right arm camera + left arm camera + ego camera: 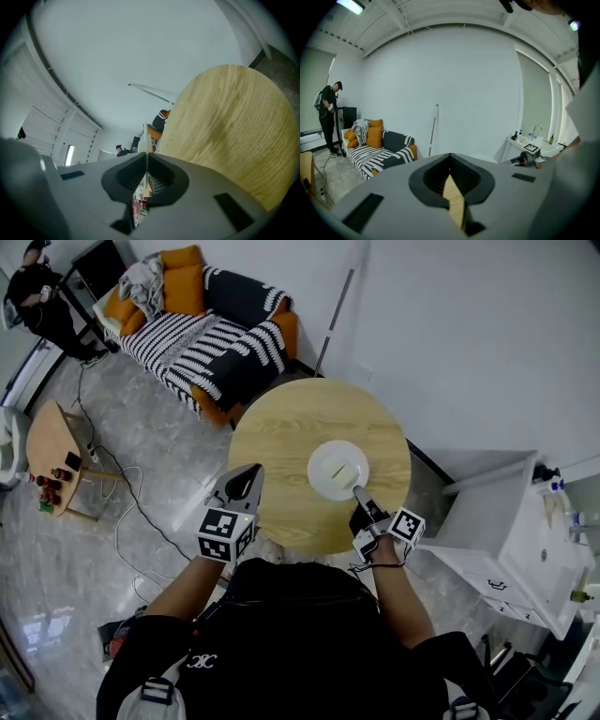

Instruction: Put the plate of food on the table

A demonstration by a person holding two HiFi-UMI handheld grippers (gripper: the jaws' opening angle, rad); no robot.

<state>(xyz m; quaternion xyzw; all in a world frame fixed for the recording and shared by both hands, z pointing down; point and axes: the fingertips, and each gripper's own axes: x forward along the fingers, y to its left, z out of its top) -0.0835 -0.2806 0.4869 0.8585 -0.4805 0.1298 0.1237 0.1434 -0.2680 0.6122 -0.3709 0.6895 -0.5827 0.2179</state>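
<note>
Head view is showing your right gripper [360,494], jaws pinching the plate [336,465] by its rim mid-frame over the table [272,442]; your left gripper [242,487] is sitting closed, empty. You're risking that one-edge hold tipping the plate.

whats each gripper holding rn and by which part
The right gripper holds the plate by the rim on the person's side, jaws pinched on its thin edge. The left gripper is shut and holds nothing.

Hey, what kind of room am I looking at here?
Probably a home-style living room, perhaps a mock-up: a striped sofa with orange cushions, a round wooden table bearing a white plate, and a white sink cabinet at the side. Cables trail over the glossy floor.
</note>
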